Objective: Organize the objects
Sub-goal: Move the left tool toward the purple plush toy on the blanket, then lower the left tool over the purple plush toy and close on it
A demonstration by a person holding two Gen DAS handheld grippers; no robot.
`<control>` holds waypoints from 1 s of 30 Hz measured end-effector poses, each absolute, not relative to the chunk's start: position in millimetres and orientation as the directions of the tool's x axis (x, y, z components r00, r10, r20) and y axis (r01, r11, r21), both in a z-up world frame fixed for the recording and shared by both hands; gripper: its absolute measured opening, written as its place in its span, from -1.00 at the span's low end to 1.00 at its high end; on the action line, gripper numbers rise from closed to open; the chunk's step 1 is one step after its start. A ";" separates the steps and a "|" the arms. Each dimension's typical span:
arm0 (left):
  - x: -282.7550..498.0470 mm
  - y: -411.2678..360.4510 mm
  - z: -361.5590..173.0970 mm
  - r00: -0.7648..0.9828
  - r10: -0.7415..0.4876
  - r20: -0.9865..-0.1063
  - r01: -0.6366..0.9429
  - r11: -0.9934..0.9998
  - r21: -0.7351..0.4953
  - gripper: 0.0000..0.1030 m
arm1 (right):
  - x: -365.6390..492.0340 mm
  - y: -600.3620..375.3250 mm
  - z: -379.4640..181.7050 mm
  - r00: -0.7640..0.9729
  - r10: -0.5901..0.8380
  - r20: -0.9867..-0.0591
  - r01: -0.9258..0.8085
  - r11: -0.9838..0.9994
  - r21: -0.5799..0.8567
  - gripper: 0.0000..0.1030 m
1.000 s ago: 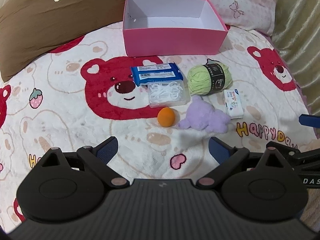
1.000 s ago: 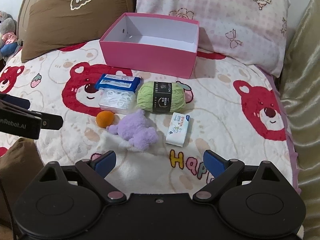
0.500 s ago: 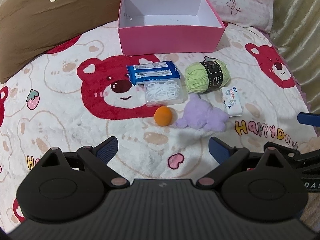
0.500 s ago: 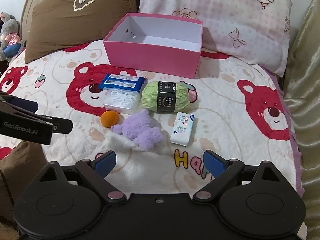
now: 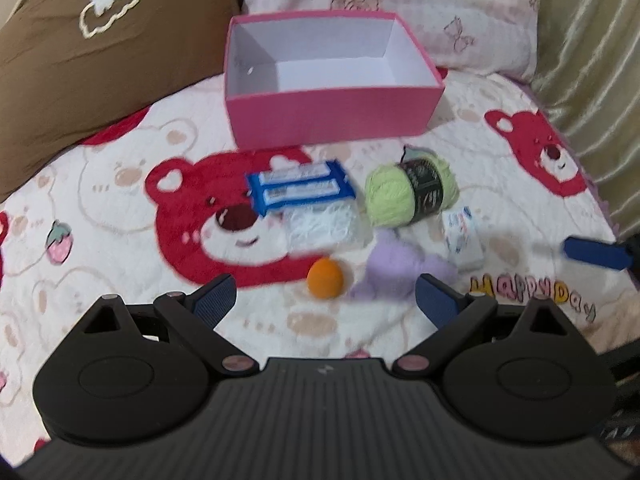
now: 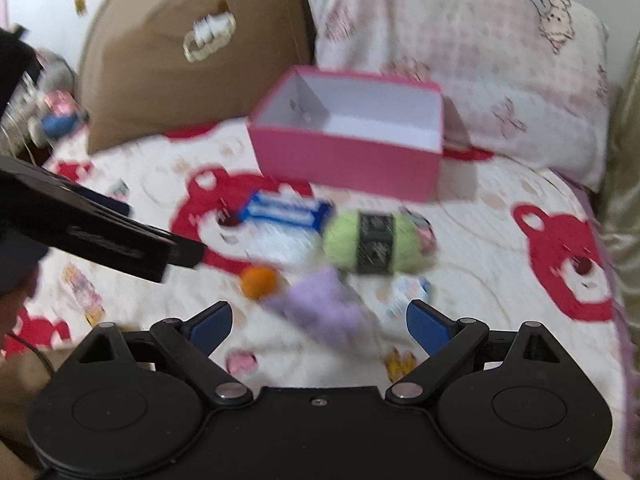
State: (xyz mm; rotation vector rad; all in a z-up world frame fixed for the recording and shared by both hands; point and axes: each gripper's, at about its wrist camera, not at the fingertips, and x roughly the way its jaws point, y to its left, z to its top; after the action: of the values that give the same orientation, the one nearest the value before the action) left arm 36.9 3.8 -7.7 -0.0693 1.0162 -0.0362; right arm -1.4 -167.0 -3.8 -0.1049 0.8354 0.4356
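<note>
An open, empty pink box (image 5: 332,120) (image 6: 348,160) stands at the back of the bear-print blanket. In front of it lie a blue-labelled clear pack (image 5: 304,192) (image 6: 286,210), a green yarn ball (image 5: 408,196) (image 6: 376,244), an orange ball (image 5: 326,279) (image 6: 260,280), a purple plush (image 5: 396,268) (image 6: 324,308) and a small white packet (image 5: 464,236) (image 6: 408,292). My left gripper (image 5: 324,300) is open, just short of the orange ball and plush. My right gripper (image 6: 318,324) is open above the plush. Both views are blurred.
A brown pillow (image 5: 72,52) and a pink checked pillow (image 5: 400,4) lean at the head of the bed. A shiny curtain (image 5: 592,60) lines the right side. The left gripper's body (image 6: 100,236) crosses the right wrist view at left.
Both grippers have moved forward toward the objects, and the items now sit closer to the fingers. The jaws stay open and nothing on the blanket has shifted.
</note>
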 end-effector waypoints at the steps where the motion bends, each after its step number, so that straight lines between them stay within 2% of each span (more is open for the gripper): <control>1: 40.9 3.5 -9.6 0.536 -0.069 -0.842 0.000 0.997 -0.082 0.87 | 0.4 -167.3 -7.4 0.596 0.362 -0.717 -0.426 0.899 0.100 0.87; 9: 69.0 -14.0 -34.9 0.570 -0.148 -0.808 0.035 0.987 -0.156 0.84 | 17.1 -168.1 -47.5 0.606 0.511 -0.610 -0.513 0.837 0.191 0.87; 12: 75.4 -22.3 -48.7 0.575 -0.190 -0.796 0.065 0.980 -0.187 0.74 | 25.0 -166.5 -66.1 0.594 0.481 -0.645 -0.496 0.850 0.177 0.87; 15: 77.9 -34.4 -65.3 0.562 -0.176 -0.808 0.109 0.984 -0.138 0.52 | 29.8 -171.6 -90.0 0.570 0.455 -0.684 -0.447 0.870 0.206 0.87; 17: 78.6 -38.3 -74.6 0.558 -0.169 -0.812 0.120 0.985 -0.123 0.49 | 32.6 -174.8 -102.1 0.546 0.451 -0.706 -0.411 0.878 0.243 0.85; 19: 80.5 -37.4 -84.1 0.548 -0.193 -0.814 0.121 0.981 -0.151 0.47 | 35.5 -175.9 -113.1 0.518 0.445 -0.731 -0.377 0.885 0.272 0.82; 23: 85.2 -35.2 -106.0 0.516 -0.227 -0.826 0.118 0.974 -0.194 0.30 | 34.7 -178.7 -125.7 0.477 0.465 -0.746 -0.317 0.883 0.348 0.81; 25: 85.3 -34.6 -113.0 0.528 -0.233 -0.817 0.117 0.972 -0.202 0.15 | 34.7 -181.6 -132.1 0.475 0.463 -0.749 -0.278 0.886 0.372 0.75; 28: 87.9 -31.6 -123.3 0.537 -0.261 -0.802 0.117 0.965 -0.235 0.09 | 41.4 -185.9 -139.2 0.477 0.453 -0.754 -0.225 0.892 0.393 0.52; 30: 91.9 -28.5 -130.1 0.526 -0.290 -0.800 0.115 0.956 -0.271 0.01 | 45.0 -186.1 -142.5 0.472 0.452 -0.757 -0.206 0.892 0.403 0.20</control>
State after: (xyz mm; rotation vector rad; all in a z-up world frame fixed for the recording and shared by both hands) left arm 91.9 -28.5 -130.1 -0.1937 0.9893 -0.2442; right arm 45.0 -186.1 -142.5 0.2717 1.0024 0.4086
